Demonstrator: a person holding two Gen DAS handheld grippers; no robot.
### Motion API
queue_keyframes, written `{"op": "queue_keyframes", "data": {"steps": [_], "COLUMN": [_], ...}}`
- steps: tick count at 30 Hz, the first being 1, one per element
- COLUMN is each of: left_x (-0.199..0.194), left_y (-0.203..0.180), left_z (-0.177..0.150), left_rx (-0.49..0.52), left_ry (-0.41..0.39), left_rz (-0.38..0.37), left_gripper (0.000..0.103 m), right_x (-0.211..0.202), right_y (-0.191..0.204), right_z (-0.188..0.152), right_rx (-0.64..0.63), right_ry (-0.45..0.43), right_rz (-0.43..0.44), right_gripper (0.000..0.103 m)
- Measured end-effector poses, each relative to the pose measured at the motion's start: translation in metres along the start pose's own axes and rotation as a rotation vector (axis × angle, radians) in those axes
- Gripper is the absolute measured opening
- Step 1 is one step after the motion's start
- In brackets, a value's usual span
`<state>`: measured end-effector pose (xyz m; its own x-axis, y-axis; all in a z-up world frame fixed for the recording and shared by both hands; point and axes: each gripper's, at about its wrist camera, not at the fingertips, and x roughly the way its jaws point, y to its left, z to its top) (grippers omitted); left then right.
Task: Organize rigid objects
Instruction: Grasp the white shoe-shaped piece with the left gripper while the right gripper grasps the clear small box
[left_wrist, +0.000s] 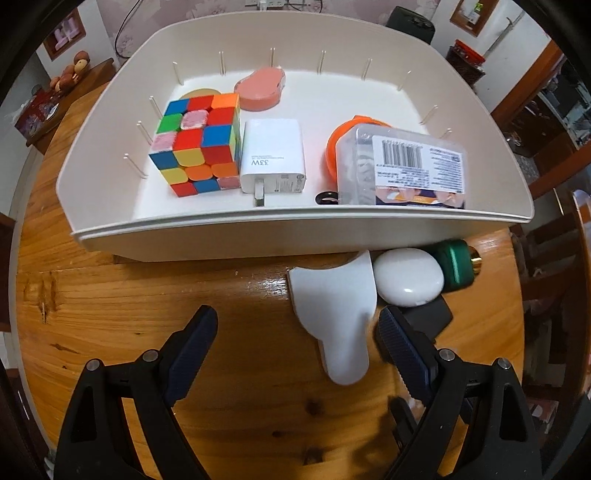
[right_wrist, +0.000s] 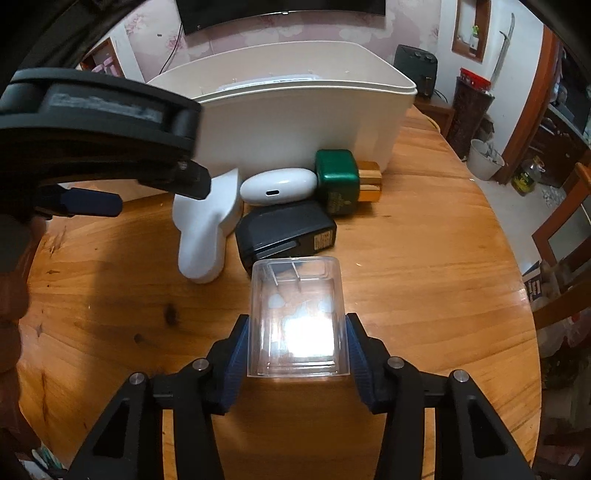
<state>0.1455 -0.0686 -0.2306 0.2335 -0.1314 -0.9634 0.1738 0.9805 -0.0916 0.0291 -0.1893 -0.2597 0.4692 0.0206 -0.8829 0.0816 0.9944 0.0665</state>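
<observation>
My left gripper (left_wrist: 297, 321) stands open over the wooden table, pointing steeply down. A white curved piece (left_wrist: 332, 306) lies between its fingers, close to the right pad, with nothing pressing on it. Behind it sit a white oval case (left_wrist: 406, 277), a green bottle with a gold cap (left_wrist: 454, 266) and a black block (left_wrist: 432, 314). My right gripper (right_wrist: 298, 325) is shut on a clear plastic box (right_wrist: 297, 314), pads against its two sides. The white bin (left_wrist: 258, 236) holds a colour cube (left_wrist: 199, 144), a white charger (left_wrist: 273, 158) and a labelled clear box (left_wrist: 402, 166).
The bin also contains a pink oval piece (left_wrist: 260, 86), an orange lid (left_wrist: 340, 144) and a small black ring (left_wrist: 327, 197). In the right wrist view the bin (right_wrist: 295, 122) stands behind the black block (right_wrist: 284, 232). The round table's edge (right_wrist: 532, 314) curves at the right, with chairs beyond.
</observation>
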Motion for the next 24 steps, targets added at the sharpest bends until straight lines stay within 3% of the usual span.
{"op": "queue_keyframes", "data": {"steps": [12,24], "left_x": [0.014,0.026], "left_y": [-0.014,-0.005], "left_z": [0.006,0.011], "left_rx": [-0.008,-0.082], "left_ry": [0.022,0.026], "left_rz": [0.034,0.081], "left_gripper": [0.09,0.087], "right_x": [0.0,0.003], "right_y": [-0.003,-0.009], "right_z": [-0.003,-0.001], "right_rx": [-0.004,-0.02], "right_ry": [0.003,0.005], "right_rz": [0.004,0.014], "right_gripper": [0.05,0.05]}}
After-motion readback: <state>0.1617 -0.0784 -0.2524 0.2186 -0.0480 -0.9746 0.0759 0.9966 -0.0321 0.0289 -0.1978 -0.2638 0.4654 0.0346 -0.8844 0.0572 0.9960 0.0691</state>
